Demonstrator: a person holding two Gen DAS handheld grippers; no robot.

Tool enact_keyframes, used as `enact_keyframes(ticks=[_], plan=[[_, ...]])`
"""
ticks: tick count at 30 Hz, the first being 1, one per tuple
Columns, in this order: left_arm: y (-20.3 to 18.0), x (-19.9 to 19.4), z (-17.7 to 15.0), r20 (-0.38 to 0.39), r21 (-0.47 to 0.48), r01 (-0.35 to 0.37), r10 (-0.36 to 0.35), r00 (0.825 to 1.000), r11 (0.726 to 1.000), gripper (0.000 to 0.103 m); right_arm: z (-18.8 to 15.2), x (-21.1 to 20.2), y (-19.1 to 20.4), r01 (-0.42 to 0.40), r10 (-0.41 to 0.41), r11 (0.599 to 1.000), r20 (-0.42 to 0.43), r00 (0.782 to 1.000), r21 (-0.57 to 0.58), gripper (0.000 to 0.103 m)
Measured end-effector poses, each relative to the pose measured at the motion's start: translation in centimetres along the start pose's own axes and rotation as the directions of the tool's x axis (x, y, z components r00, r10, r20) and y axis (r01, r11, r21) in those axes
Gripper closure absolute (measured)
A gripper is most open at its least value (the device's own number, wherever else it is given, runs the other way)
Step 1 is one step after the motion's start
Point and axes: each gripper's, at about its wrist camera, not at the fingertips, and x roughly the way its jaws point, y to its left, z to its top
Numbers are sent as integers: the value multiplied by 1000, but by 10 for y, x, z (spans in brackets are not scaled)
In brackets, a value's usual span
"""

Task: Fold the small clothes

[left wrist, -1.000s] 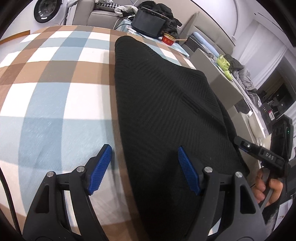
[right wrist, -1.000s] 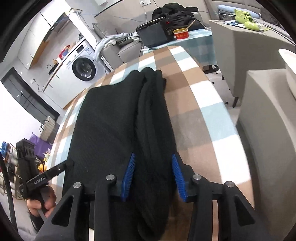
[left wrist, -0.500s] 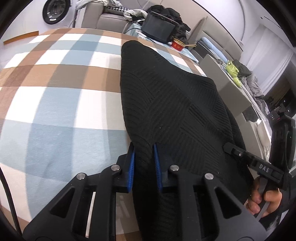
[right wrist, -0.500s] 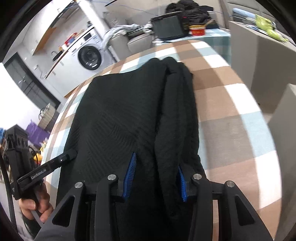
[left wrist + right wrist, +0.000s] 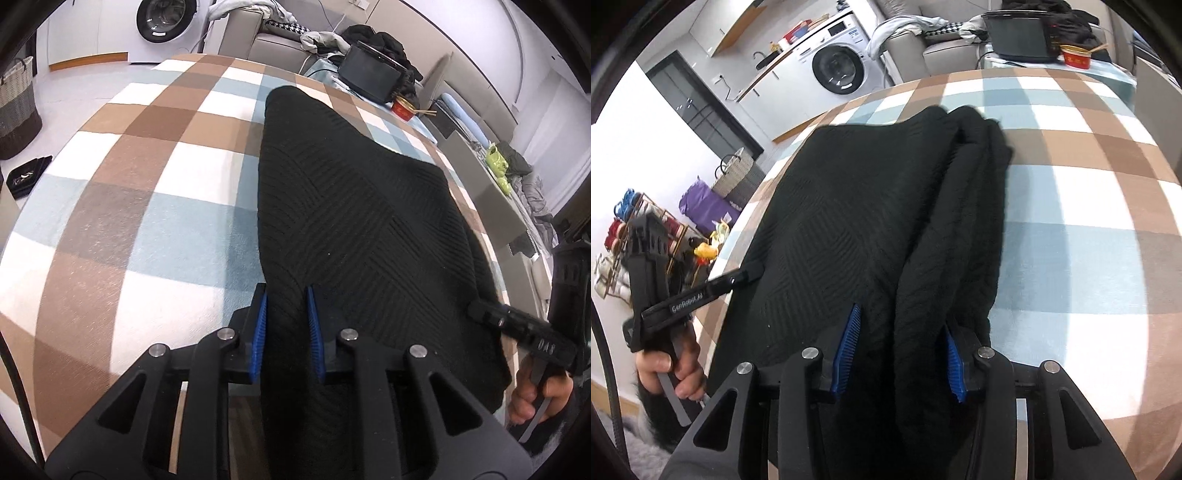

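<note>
A black knit sweater (image 5: 354,206) lies lengthwise on the plaid blanket (image 5: 140,192), its right side folded into a thick ridge (image 5: 960,206). My left gripper (image 5: 286,325) is shut on the sweater's near left edge, cloth pinched between its blue pads. My right gripper (image 5: 899,350) is shut on the bunched ridge at the sweater's near right end (image 5: 916,332); the thick cloth keeps the pads well apart. Each gripper shows in the other's view: the right one (image 5: 517,325) at the sweater's right edge, the left one (image 5: 701,291) at its left edge.
The plaid blanket (image 5: 1089,221) covers the table. A black box (image 5: 369,77) and a red bowl (image 5: 406,109) sit beyond the far end. A washing machine (image 5: 842,70), sofa (image 5: 258,37), laundry basket (image 5: 14,107) and grey cabinet (image 5: 491,199) surround the table.
My left gripper went from wide open to shut on the sweater's left edge. The right gripper pushed further onto the bunched ridge. Both now hold the near end, and both views sit higher.
</note>
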Motion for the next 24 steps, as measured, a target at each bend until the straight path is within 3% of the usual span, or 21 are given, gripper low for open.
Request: enact_keyframes(ticks=[2, 4, 8, 10, 13, 17, 20, 21, 24], plan=[[1, -5, -1, 13, -6, -3, 3, 1000, 1000, 86, 9, -16, -10, 26, -27, 999, 63, 998, 21, 61], [1, -7, 1, 21, -4, -9, 9, 1000, 1000, 86, 13, -28, -12, 44, -45, 999, 118, 992, 18, 70], [-4, -10, -1, 24, 1, -21, 21, 999, 1000, 86, 18, -19, -16, 28, -30, 999, 98, 995, 21, 85], [-5, -12, -2, 28, -1, -26, 26, 999, 1000, 86, 14, -6, -20, 103, -104, 994, 46, 994, 26, 92], [-1, -15, -3, 35, -15, -27, 27, 999, 1000, 86, 7, 1, -29, 154, -155, 987, 13, 988, 47, 91], [1, -20, -2, 46, -28, -27, 29, 999, 999, 86, 11, -18, -37, 128, -134, 989, 71, 988, 81, 86], [-3, -25, 0, 60, -15, -18, 19, 998, 1000, 85, 23, -28, -37, 85, -97, 992, 135, 986, 95, 73], [-6, -26, 0, 63, -8, -21, 22, 998, 1000, 82, 27, -31, -33, 57, -70, 995, 150, 986, 87, 68], [-14, -31, -1, 70, 13, -12, 11, 997, 1000, 61, 44, -24, -21, -7, 0, 999, 154, 988, 48, 65]])
